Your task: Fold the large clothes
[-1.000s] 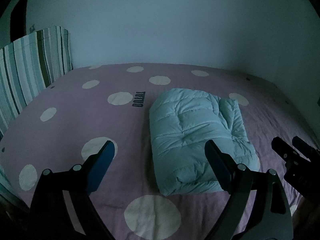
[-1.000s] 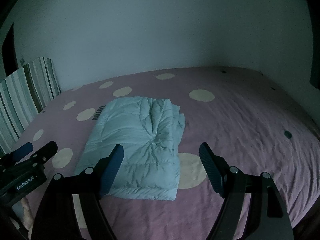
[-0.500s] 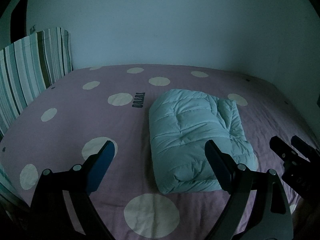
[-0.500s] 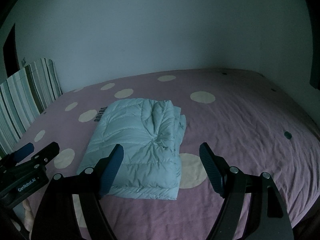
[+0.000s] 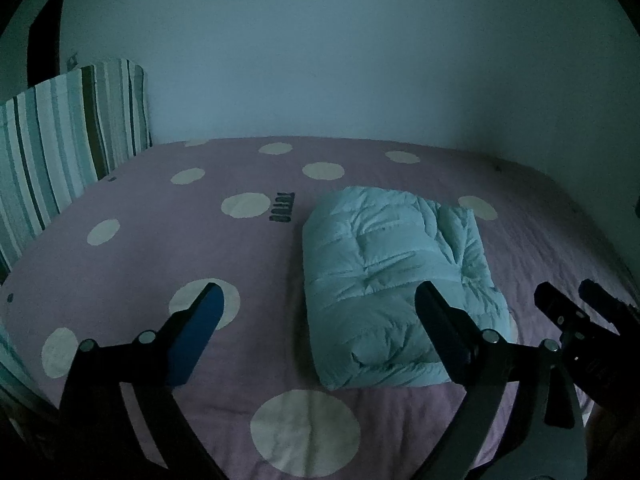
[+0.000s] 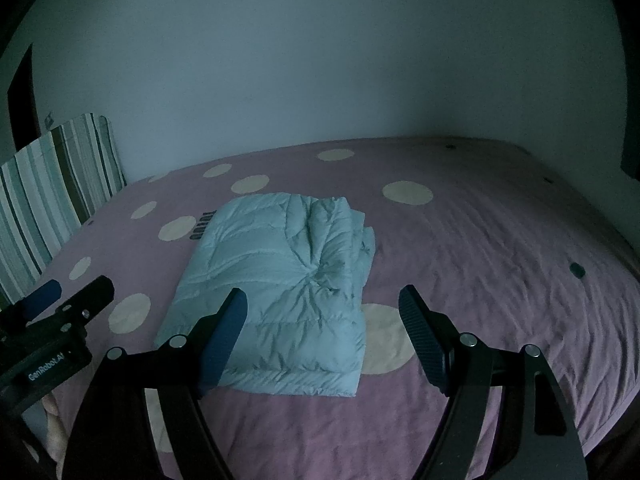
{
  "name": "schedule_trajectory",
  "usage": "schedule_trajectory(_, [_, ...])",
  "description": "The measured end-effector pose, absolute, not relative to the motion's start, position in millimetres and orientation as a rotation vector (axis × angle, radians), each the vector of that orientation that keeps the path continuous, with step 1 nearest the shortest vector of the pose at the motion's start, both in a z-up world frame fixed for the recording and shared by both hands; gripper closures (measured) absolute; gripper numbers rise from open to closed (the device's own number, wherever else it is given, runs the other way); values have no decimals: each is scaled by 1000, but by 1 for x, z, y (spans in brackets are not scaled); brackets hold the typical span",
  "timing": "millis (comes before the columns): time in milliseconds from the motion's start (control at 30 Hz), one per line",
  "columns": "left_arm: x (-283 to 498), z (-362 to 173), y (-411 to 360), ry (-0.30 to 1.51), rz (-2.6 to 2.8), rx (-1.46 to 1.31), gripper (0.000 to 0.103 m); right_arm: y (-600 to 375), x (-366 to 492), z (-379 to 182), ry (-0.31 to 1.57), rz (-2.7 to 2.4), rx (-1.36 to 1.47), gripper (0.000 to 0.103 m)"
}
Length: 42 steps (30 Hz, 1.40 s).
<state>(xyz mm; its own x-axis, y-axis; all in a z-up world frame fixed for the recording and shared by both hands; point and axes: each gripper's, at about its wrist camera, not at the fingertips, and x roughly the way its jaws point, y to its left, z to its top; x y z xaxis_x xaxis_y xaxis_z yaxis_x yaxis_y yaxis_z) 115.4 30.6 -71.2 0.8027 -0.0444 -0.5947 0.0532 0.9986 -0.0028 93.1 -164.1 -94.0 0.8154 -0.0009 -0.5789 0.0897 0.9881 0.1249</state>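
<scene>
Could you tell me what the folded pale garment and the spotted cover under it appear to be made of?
The folded garment looks like a quilted down-type jacket with a thin, smooth synthetic shell: stitched channels puff up between seams and the surface creases finely. The spotted cover looks like soft matte woven fabric, probably cotton or a blend: it wrinkles loosely and shows no sheen. The dim light leaves both uncertain.

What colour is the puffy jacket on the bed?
Pale blue, the folded puffy jacket shows best in the right wrist view, lying on the spotted purple bed.
</scene>
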Motion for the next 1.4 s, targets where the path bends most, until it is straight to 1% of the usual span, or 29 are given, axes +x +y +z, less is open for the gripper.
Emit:
schedule_trajectory(267, [108,-63,30,597,-49,32,3,-163,92,-94,615,-50,149,26])
schedule_trajectory(867, [93,-53,31,538,-61,46,2,-159,88,-92,608,-42,133,26])
schedule_trajectory(1300, [103,-66,34,578,-66,40,2,-160,87,-95,618,-34,124,26])
schedule_trajectory(1400, [117,-77,42,631,-57,32,2,-165,88,-95,614,-37,123,26])
